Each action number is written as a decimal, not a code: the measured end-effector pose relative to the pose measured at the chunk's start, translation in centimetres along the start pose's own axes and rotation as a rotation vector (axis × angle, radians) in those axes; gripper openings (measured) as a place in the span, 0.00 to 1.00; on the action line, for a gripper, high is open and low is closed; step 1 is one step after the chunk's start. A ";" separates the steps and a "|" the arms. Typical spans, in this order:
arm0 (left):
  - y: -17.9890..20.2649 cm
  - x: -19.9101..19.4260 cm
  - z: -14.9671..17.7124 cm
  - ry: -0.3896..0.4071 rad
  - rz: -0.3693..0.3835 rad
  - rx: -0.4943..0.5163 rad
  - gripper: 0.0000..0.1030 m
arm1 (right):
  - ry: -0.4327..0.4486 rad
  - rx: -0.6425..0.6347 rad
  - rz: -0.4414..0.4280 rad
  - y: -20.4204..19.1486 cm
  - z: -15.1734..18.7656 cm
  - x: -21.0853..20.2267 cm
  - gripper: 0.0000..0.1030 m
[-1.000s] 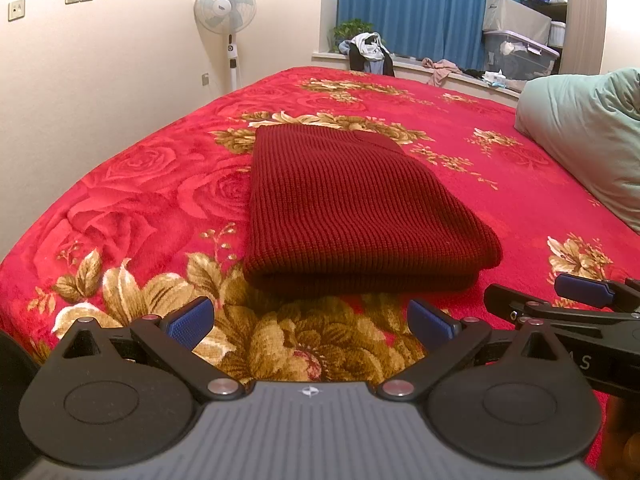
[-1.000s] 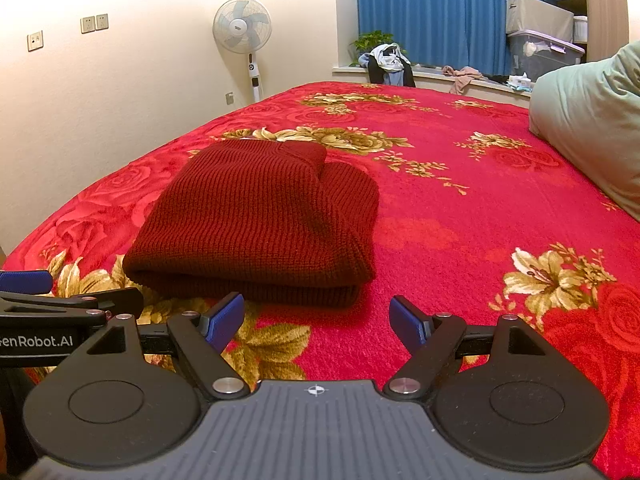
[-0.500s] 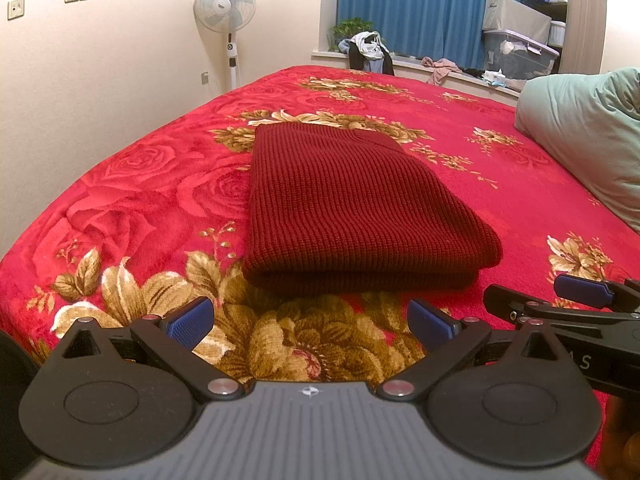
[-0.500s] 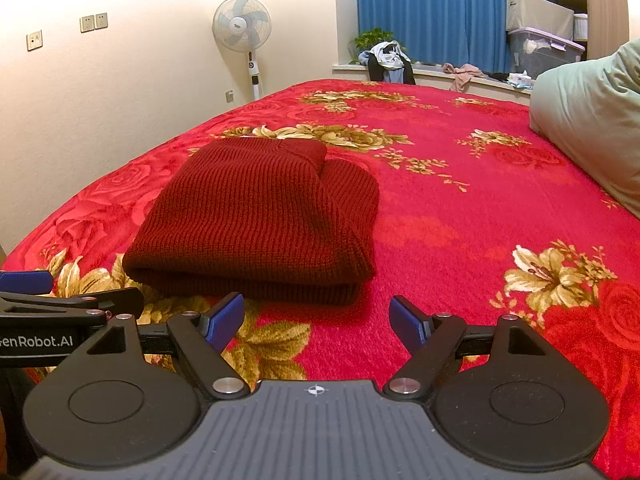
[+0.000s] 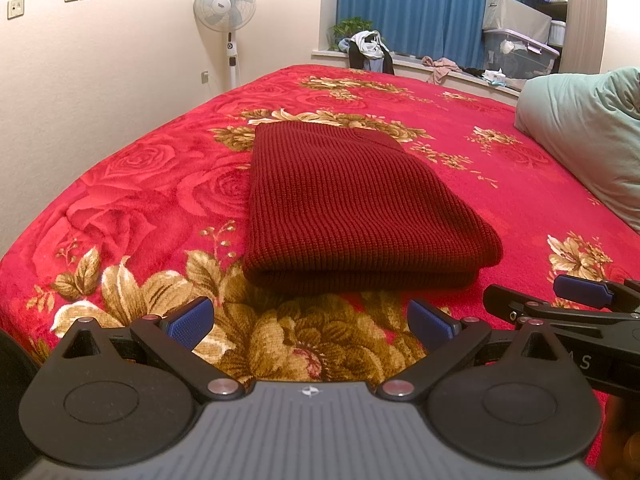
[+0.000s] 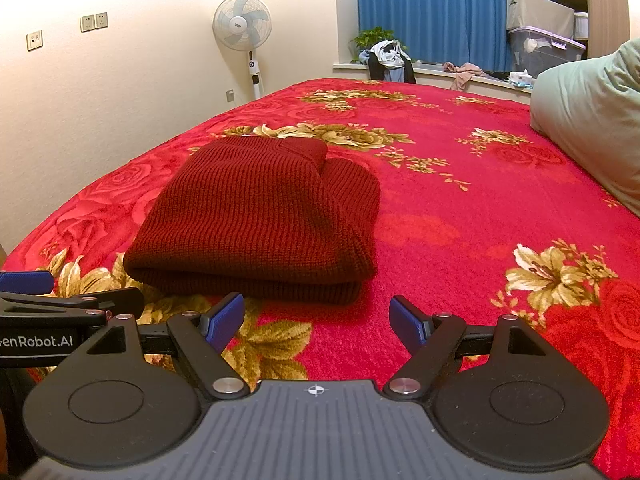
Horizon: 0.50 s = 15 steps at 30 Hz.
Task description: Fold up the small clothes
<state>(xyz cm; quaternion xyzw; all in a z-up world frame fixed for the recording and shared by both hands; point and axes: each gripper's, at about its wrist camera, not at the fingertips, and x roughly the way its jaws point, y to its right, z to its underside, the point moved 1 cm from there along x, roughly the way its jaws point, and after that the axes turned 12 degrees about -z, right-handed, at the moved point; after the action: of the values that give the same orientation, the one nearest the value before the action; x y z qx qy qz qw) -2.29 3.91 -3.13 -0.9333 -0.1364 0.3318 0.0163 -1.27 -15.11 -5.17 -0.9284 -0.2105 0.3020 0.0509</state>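
Note:
A dark red knit garment [image 5: 344,204] lies folded flat on the red floral bedspread [image 5: 152,184]; it also shows in the right wrist view [image 6: 260,220]. My left gripper [image 5: 310,318] is open and empty, just short of the garment's near folded edge. My right gripper [image 6: 316,318] is open and empty, near the garment's front right corner. Each gripper shows at the edge of the other's view: the right one [image 5: 576,300] and the left one [image 6: 48,300].
A pale green pillow [image 5: 588,132] lies on the bed's right side. A standing fan [image 5: 226,24] is by the far wall. A window ledge with clothes [image 5: 370,52] and storage boxes [image 5: 516,44] runs behind the bed. The bed's left edge drops off near the wall.

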 end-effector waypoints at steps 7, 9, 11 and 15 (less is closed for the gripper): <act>0.0 0.0 0.0 -0.001 0.001 0.000 1.00 | 0.000 0.001 0.000 0.0 0.0 0.0 0.78; 0.0 0.0 0.0 -0.001 0.000 0.000 1.00 | -0.001 0.000 -0.001 0.0 0.0 0.0 0.78; 0.0 0.0 0.0 -0.001 0.000 0.000 1.00 | -0.001 0.000 -0.002 0.0 0.0 0.0 0.78; 0.0 0.0 0.1 0.000 0.001 0.000 1.00 | -0.004 0.001 -0.008 0.2 0.2 0.1 0.78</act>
<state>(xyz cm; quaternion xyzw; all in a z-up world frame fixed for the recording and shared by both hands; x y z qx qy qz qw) -2.31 3.92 -3.19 -0.9333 -0.1357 0.3320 0.0161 -1.26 -15.30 -5.44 -0.9270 -0.2141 0.3037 0.0519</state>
